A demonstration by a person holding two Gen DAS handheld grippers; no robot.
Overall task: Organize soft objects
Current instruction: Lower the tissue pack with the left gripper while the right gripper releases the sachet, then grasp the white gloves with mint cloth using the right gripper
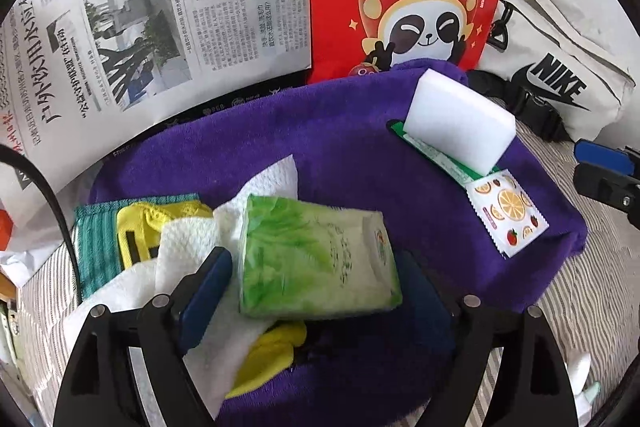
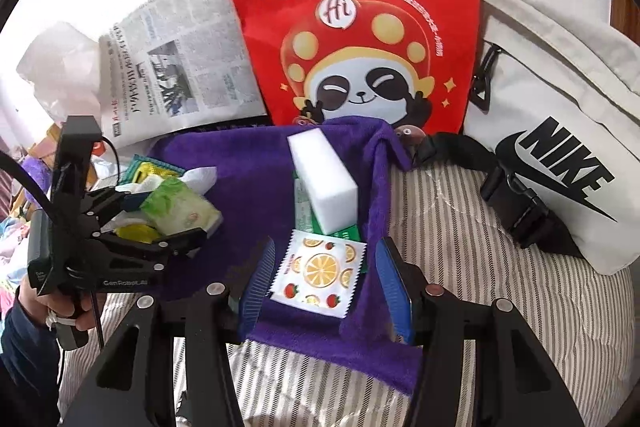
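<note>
Striped bed [image 2: 460, 267] carrying a purple towel [image 1: 340, 147] on which the soft objects are gathered. A white sponge [image 1: 460, 123], a green tissue pack [image 1: 320, 259] and a fruit-print sachet [image 2: 320, 271] already lie on it; judged partly done, final arranging left. Left gripper [image 1: 316, 299] spread around the tissue pack, pads apart from it. Right gripper [image 2: 324, 279] half-spread, straddling the sachet; its right finger touches a raised towel fold.
</note>
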